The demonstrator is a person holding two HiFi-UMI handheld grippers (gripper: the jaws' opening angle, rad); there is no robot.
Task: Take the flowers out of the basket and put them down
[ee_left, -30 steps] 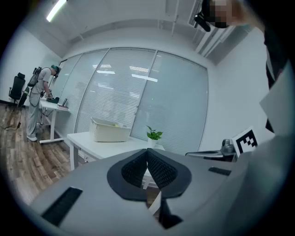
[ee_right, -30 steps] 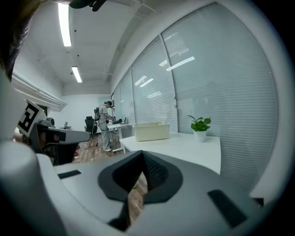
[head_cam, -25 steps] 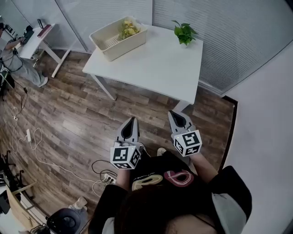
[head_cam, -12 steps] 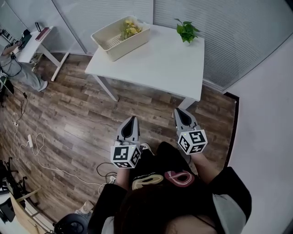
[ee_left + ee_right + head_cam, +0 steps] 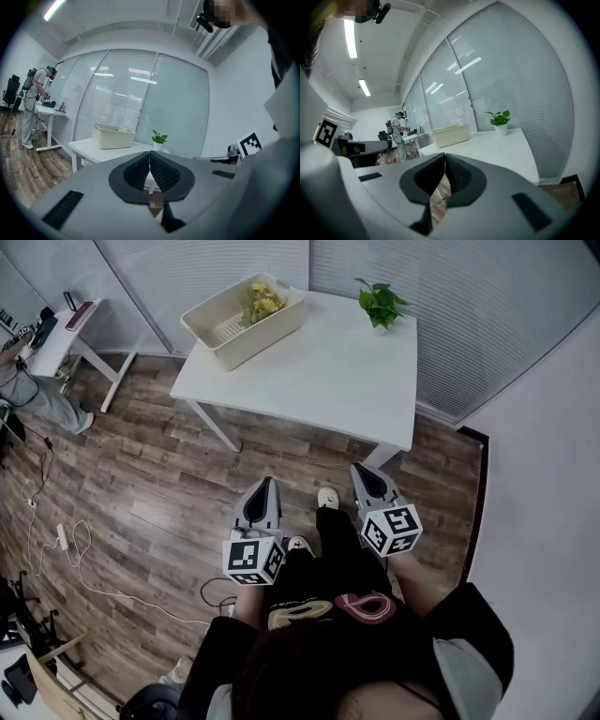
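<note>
A cream basket (image 5: 225,329) stands on the far left corner of the white table (image 5: 328,381), with yellow flowers (image 5: 262,300) at its far end. Both grippers hang in front of the person's body over the wooden floor, well short of the table. My left gripper (image 5: 268,484) is shut with nothing in it, and so is my right gripper (image 5: 360,470). In the left gripper view the basket (image 5: 114,136) is far beyond the shut jaws. The right gripper view also has the basket (image 5: 451,135) far off.
A small potted plant (image 5: 380,304) stands at the table's far right edge. Glass walls with blinds run behind the table. Another person (image 5: 35,110) works at a desk (image 5: 70,334) to the left. Cables (image 5: 75,540) lie on the floor at left.
The person has shifted their feet, and a shoe now shows between the grippers. Both grippers stay shut and low before the body.
</note>
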